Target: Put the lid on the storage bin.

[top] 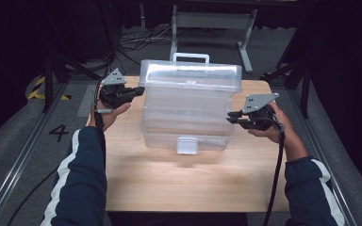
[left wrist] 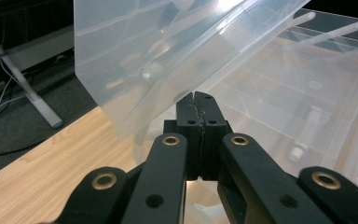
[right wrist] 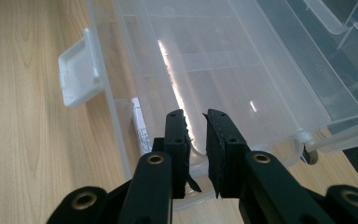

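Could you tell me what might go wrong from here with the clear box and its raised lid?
The left gripper pinches only the thin edge of the lid; it could slip and drop shut. The right gripper straddles a tray rim with a gap, so a tug may tilt the box.

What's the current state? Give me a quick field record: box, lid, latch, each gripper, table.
box: clear plastic organizer box, standing on the table
lid: raised, tilted open, white handle on top
latch: white clasp at the front, undone
left gripper: jaws shut, pinching the lid's edge at the box's left end
right gripper: jaws slightly apart, astride the rim of the inner tray at the right end
table: light wood
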{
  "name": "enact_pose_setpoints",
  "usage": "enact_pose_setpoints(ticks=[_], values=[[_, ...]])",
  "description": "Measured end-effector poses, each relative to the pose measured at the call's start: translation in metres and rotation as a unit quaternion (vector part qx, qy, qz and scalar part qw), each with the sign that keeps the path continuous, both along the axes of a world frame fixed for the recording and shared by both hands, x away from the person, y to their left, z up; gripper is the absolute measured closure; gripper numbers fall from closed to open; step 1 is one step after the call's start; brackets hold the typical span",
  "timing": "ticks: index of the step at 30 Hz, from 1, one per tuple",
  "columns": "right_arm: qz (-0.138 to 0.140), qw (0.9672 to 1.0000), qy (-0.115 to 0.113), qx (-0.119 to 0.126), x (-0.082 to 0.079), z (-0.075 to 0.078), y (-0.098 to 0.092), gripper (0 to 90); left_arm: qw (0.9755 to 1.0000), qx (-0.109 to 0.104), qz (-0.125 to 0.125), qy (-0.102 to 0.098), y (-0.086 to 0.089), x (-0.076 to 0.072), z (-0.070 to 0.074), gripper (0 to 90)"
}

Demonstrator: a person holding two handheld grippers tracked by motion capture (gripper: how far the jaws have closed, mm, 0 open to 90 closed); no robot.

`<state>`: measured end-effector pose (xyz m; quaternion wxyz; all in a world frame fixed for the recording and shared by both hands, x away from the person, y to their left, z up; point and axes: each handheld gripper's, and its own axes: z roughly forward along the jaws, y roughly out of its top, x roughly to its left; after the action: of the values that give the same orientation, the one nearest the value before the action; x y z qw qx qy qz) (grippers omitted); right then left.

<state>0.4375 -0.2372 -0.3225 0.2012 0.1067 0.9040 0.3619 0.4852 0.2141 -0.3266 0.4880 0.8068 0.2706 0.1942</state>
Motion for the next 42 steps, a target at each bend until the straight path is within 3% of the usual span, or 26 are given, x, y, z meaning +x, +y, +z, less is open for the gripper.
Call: enact_pose_setpoints(ticks=[12,24,42], values=[[-0.015,0.9998,-0.005,0.011,-0.005,-0.005,-0.021,78.5,0.9999,0.010,-0.008,-0.003,0.001,-0.003,-0.003,90.0],[-0.033,0.9994,0.006,0.009,-0.004,-0.015,-0.028,76.7,0.9996,0.020,-0.018,0.006,0.001,-0.011,-0.009,90.0],[-0.066,0.9974,0.017,0.021,-0.003,-0.046,-0.042,72.9,0.9994,0.018,-0.027,0.012,0.004,-0.021,-0.024,90.0]])
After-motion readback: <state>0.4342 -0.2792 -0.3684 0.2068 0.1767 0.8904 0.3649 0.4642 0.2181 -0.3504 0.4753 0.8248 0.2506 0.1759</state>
